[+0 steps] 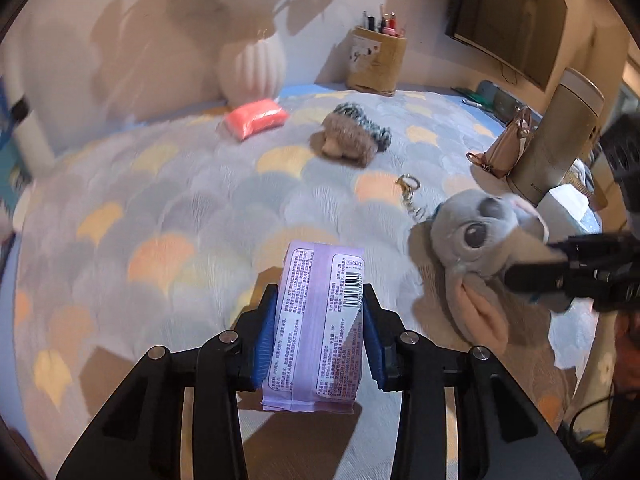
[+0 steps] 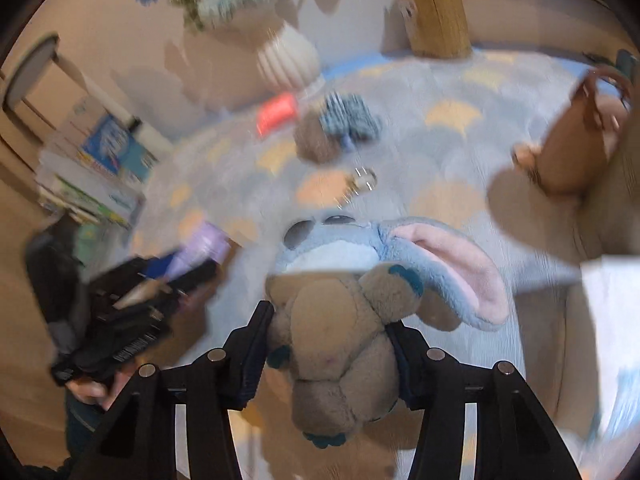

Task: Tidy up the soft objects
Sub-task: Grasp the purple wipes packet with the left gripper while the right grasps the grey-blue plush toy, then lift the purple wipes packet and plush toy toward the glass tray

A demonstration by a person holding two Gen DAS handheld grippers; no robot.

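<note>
A person works two hand-held grippers over a table covered with a scallop-patterned cloth (image 1: pixel 168 208) in blue, grey and orange.

At far left, in the right wrist view, stacked boxes (image 2: pixel 100 168) stand beside the table, blurred. On the cloth near the back wall lies an orange-red packet (image 1: pixel 256 117), just in front of a ribbed white vase (image 1: pixel 253 69) holding pale foliage. To its right sits a brown plush (image 1: pixel 349 137) with a grey-blue knitted top, well apart from both grippers. Behind it, against the wall, stands a tan holder (image 1: pixel 376 62) filled with pens.

In the foreground, the left gripper (image 1: pixel 320 324) is clamped on a purple pack (image 1: pixel 316 320), its blue pads pressing both long sides; the pack's printed back and barcode face up, its far end reaching past the fingertips over the cloth.

Right of it, the right gripper (image 2: pixel 332 340) is closed around the beige body of a blue toy (image 2: pixel 340 320), big-eyed and pink-eared, its head pointing away from the camera. A metal keyring (image 1: pixel 410 196) on a chain trails from the toy's head; whether the toy rests on the cloth or hangs just above it cannot be told.

Farther right stand a small tan handbag (image 1: pixel 506 148) and a tall beige flask (image 1: pixel 556 136), near the table's edge.
</note>
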